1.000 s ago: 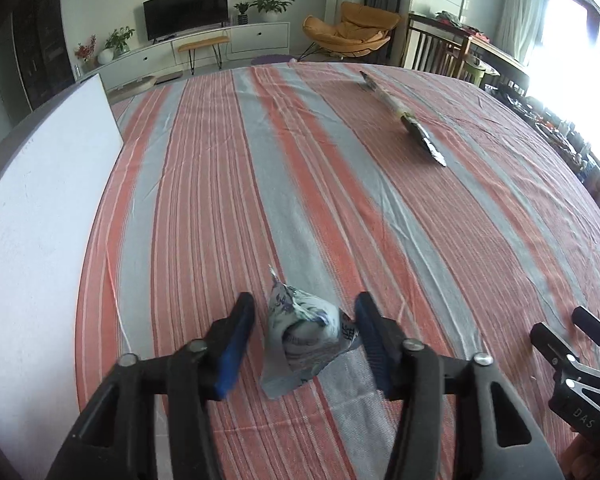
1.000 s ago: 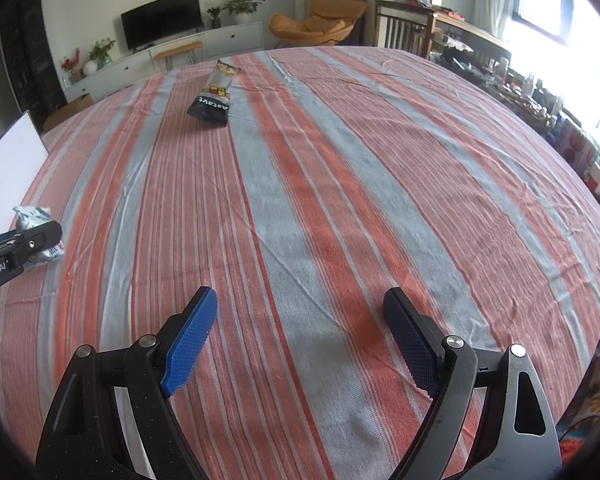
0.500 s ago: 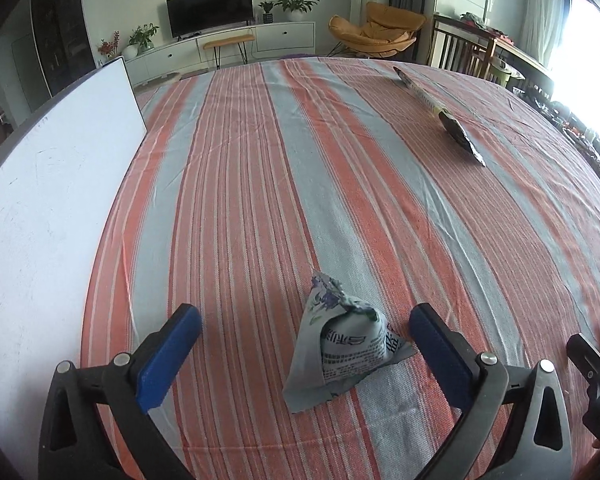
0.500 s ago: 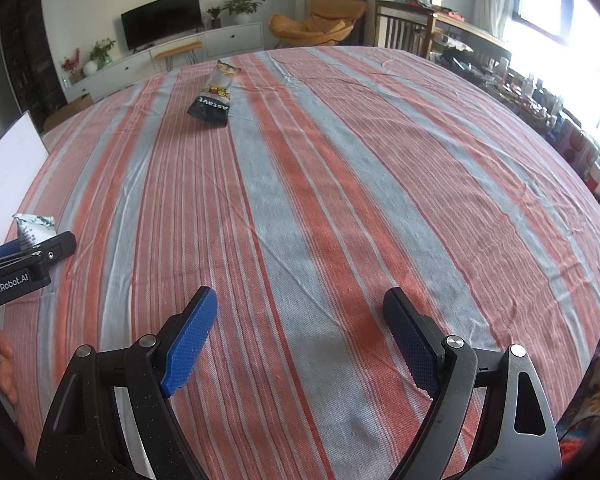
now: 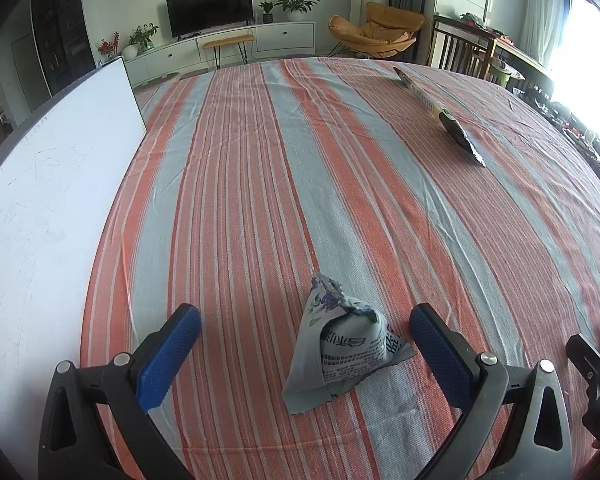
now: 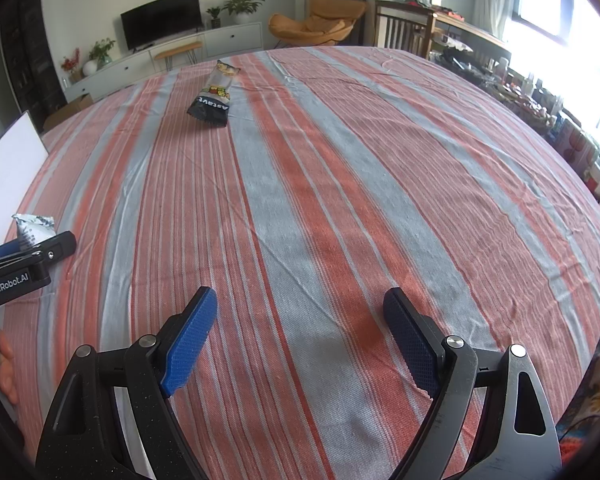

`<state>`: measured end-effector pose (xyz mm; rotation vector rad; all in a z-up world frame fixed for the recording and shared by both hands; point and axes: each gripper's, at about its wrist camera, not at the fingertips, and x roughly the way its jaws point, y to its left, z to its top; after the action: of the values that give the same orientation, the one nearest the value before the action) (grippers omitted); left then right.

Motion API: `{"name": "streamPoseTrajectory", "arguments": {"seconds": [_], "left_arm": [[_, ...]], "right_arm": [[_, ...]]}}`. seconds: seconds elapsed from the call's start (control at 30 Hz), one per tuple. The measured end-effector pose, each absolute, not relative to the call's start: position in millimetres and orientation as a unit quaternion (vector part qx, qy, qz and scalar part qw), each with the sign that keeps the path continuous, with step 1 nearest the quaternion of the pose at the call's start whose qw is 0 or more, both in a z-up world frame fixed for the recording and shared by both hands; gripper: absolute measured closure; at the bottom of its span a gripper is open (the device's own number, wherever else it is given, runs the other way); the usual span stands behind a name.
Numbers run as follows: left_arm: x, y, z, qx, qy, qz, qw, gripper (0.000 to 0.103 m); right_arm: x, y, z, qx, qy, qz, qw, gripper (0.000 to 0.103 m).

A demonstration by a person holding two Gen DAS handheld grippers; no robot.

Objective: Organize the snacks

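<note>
From the left wrist, the left tongs [image 5: 306,344] stand wide, their blue pads clear on both sides of the pouch [image 5: 342,344], a small pyramid-shaped snack pack sitting upright on the striped cloth [image 5: 260,200] of the surface, just right of the white board [image 5: 40,208]. The step looks like a set-down just finished; to do it well, draw the tongs straight back without brushing the pouch, which looks light and easy to tip. A long dark packet [image 5: 444,114] lies well apart, far right. From the right wrist, the right tongs [image 6: 300,336] are wide and empty over bare cloth; the packet [image 6: 214,96] lies far ahead, likely next, best taken across its narrow width. No box, tray or other container shows in either view.
</note>
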<state>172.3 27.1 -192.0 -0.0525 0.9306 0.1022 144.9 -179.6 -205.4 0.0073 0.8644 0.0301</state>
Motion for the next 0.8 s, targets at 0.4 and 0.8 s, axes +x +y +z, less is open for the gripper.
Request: {"name": "streamPoseTrajectory", "arguments": {"seconds": [0.4,0.8], "left_arm": [[172.4,27.3,-191.9,-0.025,0.448,0.049,0.892,0.0],[172.6,27.7,-191.9,-0.025,0.448,0.049,0.892,0.0]], "right_arm": [[144.7,-179.8,-205.3,0.004,0.419,0.015,0.908,0.015],[226.0,-172.9,-161.3,0.051,0.424,0.057,0.902,0.017]]}}
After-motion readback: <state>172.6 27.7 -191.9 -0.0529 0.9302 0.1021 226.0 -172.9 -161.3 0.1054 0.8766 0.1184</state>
